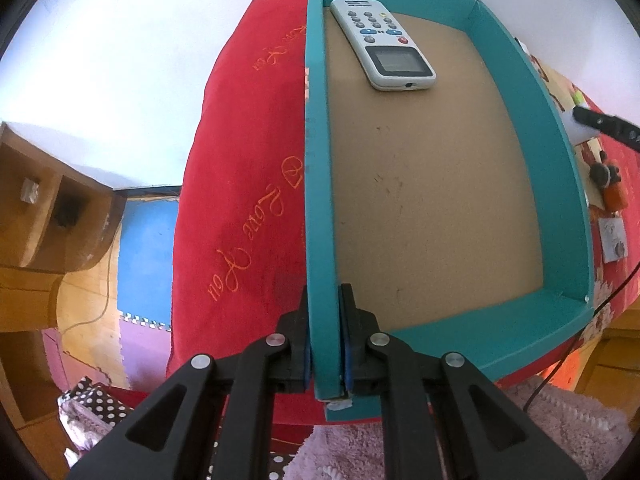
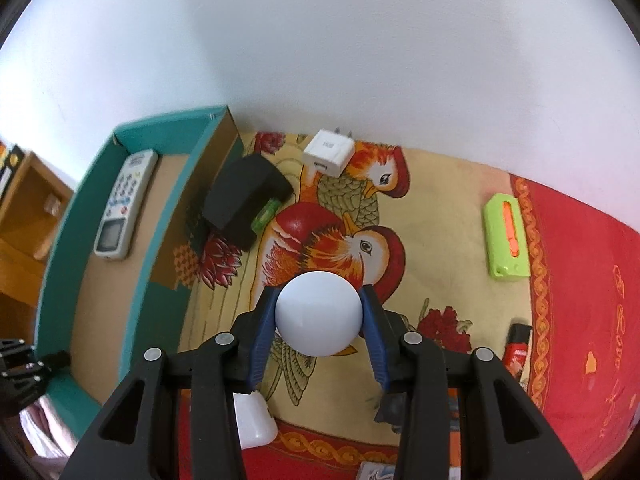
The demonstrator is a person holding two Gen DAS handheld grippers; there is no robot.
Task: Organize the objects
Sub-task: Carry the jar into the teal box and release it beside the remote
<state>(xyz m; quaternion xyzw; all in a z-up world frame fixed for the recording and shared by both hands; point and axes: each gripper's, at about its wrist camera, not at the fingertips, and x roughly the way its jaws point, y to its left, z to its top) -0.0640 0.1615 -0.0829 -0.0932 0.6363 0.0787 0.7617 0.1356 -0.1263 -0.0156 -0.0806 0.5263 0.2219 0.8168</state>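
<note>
A: The left gripper point(image 1: 325, 340) is pinching the teal wall of the box point(image 1: 320, 160), one pad on each side, down near a corner.

B: And inside the box?

A: A white remote point(image 1: 383, 43) lies on the brown floor at the far end, beside that same wall.

B: The right gripper point(image 2: 319, 316)?

A: It is clamped on a white ball point(image 2: 319, 312), held above the bird-patterned cloth point(image 2: 440, 240) just beside the box.

B: What lies on the cloth?

A: A white charger point(image 2: 329, 153) by the wall, a black block point(image 2: 244, 200) touching the box's side, a green case point(image 2: 506, 236) well to the right, and a small red and black item point(image 2: 518, 346) nearer the gripper.
</note>
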